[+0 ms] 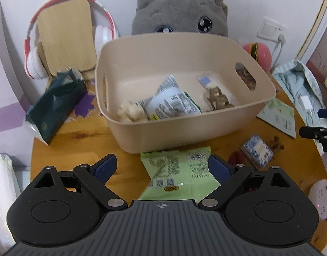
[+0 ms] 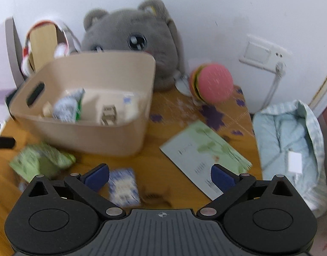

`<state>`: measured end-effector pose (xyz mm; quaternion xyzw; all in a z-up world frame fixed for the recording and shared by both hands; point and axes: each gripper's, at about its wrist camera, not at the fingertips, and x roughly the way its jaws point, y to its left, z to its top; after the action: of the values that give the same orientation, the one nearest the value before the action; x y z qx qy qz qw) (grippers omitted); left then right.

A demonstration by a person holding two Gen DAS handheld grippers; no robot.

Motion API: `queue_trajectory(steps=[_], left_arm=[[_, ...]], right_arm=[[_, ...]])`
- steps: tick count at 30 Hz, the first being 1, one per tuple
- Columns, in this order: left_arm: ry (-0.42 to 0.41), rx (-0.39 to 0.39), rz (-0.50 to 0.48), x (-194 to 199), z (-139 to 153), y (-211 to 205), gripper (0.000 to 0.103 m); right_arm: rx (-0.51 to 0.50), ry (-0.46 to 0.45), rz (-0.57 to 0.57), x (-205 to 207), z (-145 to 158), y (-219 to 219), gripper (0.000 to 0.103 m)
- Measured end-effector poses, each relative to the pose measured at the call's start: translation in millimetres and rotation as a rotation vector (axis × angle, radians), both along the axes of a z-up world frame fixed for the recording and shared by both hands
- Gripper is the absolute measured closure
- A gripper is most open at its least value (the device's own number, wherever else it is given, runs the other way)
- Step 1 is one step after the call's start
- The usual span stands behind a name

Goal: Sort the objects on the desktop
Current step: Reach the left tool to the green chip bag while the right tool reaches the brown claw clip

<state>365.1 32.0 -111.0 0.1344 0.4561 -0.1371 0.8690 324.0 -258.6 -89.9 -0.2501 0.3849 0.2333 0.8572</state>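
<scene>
My left gripper [image 1: 162, 167] hangs with its jaws spread wide over the wooden table [image 1: 78, 140]. A light green snack packet [image 1: 180, 172] lies flat on the table between the blue pads [image 1: 105, 166], and neither pad presses on it. My right gripper [image 2: 161, 176] is spread as wide as it goes and holds nothing. Below it lie a small blue-and-white packet [image 2: 122, 186], just beside the left pad, and some brown crumbs [image 2: 157, 196].

Just past the green packet stands the beige bin [image 1: 206, 49] with slot handles. Inside it are a crumpled white-and-green wrapper [image 1: 174, 102], some pale chunks [image 1: 131, 112] at the near left corner, and a small packet with a brown piece [image 1: 216, 98] on the right.

To the bin's right a pale green card [image 2: 206, 155] lies flat on the table, well apart from the bin. To its left a dark green pouch [image 1: 56, 104] lies tilted. Behind the bin a grey plush cat [image 1: 180, 12] leans at the wall, with a pink burger toy [image 2: 212, 83] to its right and red-and-white headphones [image 1: 33, 59] around a wooden board [image 1: 65, 36] to its left.
</scene>
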Motion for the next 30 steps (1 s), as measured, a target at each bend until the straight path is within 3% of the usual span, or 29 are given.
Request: queue_trajectory(steps=[9,12,14,18,22,26,30], left_arm=[[0.062,0.004,-0.003,12,-21,-17,0.009],[0.073,0.004,0.008,19,-28,-23,0.009],[0.080,0.012,0.012,23,-32,-26,0.009],[0.099,0.020,0.019,29,-41,-31,0.009],[0.112,0.025,0.033,32,-48,-34,0.009],[0.123,0.024,0.056,34,-55,-36,0.009],[0.136,0.037,0.080,37,-64,-36,0.009]], right_arm=[[-0.086,0.051,-0.003,13,-25,-22,0.000],[-0.077,0.115,-0.066,22,-33,-28,0.000],[-0.033,0.188,-0.131,28,-39,-33,0.001],[0.056,0.326,-0.262,35,-55,-45,0.016],[0.171,0.423,-0.403,42,-70,-56,0.021],[0.260,0.480,-0.495,49,-76,-61,0.025],[0.269,0.488,-0.512,53,-80,-53,0.026]])
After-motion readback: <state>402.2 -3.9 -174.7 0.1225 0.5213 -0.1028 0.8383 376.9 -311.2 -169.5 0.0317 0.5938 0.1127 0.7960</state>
